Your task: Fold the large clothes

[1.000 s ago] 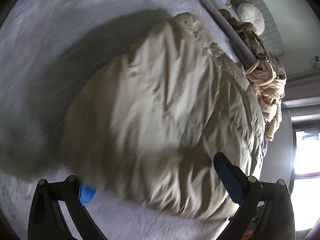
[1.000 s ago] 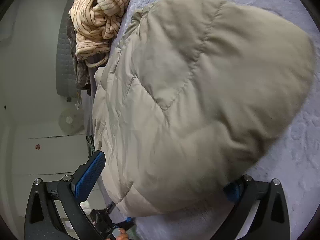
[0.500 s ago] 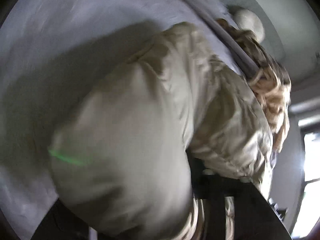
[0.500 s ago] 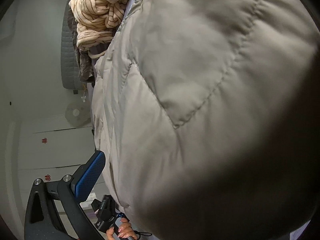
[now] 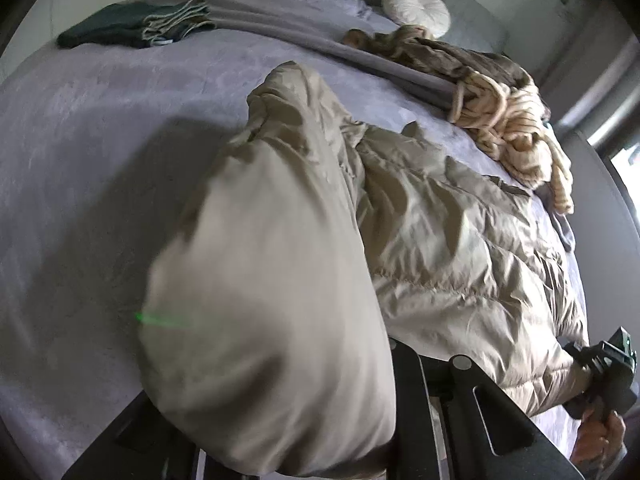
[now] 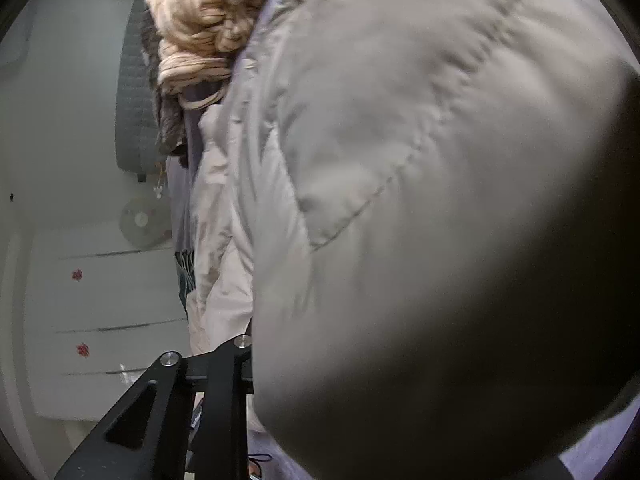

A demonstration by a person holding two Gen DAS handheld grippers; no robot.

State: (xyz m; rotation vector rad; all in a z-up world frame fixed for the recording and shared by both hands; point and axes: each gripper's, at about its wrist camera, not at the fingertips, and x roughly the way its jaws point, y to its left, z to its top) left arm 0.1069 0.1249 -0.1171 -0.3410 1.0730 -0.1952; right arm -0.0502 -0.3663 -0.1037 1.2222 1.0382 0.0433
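Observation:
A large beige puffer jacket [image 5: 452,240] lies across the bed [image 5: 80,168]. In the left wrist view one puffy part of it bulges up between the fingers of my left gripper [image 5: 276,400]. The jaws are closing on that fabric, and it hides the pads. In the right wrist view the jacket [image 6: 400,160] fills most of the picture. My right gripper [image 6: 360,380] is closing on it, with only its left finger [image 6: 236,360] showing against the fabric. The left wrist view also shows the right gripper [image 5: 604,364] at the jacket's near edge, held by a hand [image 5: 600,436].
A heap of cream striped knitwear [image 5: 512,120] and a brown garment [image 5: 452,60] lies at the bed's far right. A round white cushion [image 5: 416,8] rests by the headboard. Folded dark green clothes [image 5: 132,28] sit far left. White drawers [image 6: 112,320] stand beside the bed.
Both grippers stood wide around the flat jacket a second ago; both have since clamped on it. The left one has risen and rolled, lifting a puffy bulge of jacket.

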